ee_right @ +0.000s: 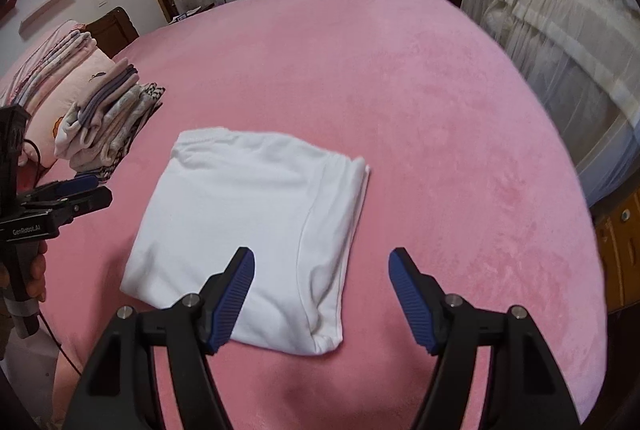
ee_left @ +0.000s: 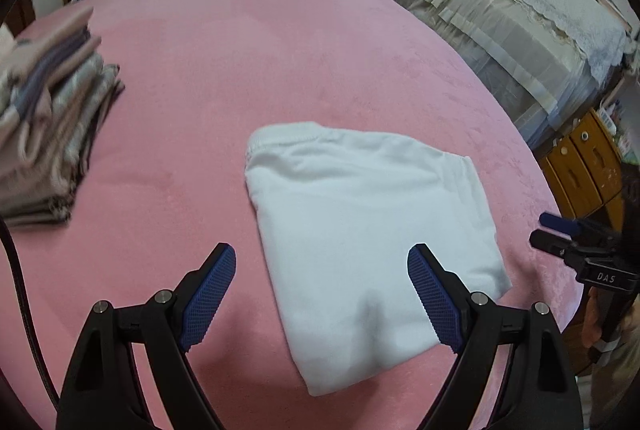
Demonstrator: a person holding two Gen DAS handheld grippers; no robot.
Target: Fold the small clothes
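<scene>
Cotton-like white folded garment (ee_left: 360,230), a soft rectangle with an elastic-looking hem at its far edge, lies flat on the pink plush bed cover (ee_left: 240,69). In the left wrist view it sits from centre toward 5 o'clock; in the right wrist view, from centre toward 8 o'clock. The left claw (ee_left: 322,270) hovers above its near edge, blue pads spread wide and holding nothing. The right claw (ee_right: 322,270) hangs over the garment's near right corner, likewise wide and empty. A stack of folded patterned clothes (ee_right: 112,117) rests at 9 o'clock, well apart from the white piece.

The garment is probably light, limp and prone to slide open if lifted by one layer. Pinching all layers together at the near corners or the folded side edge looks safest, since the plush cover may drag the bottom layer.
</scene>
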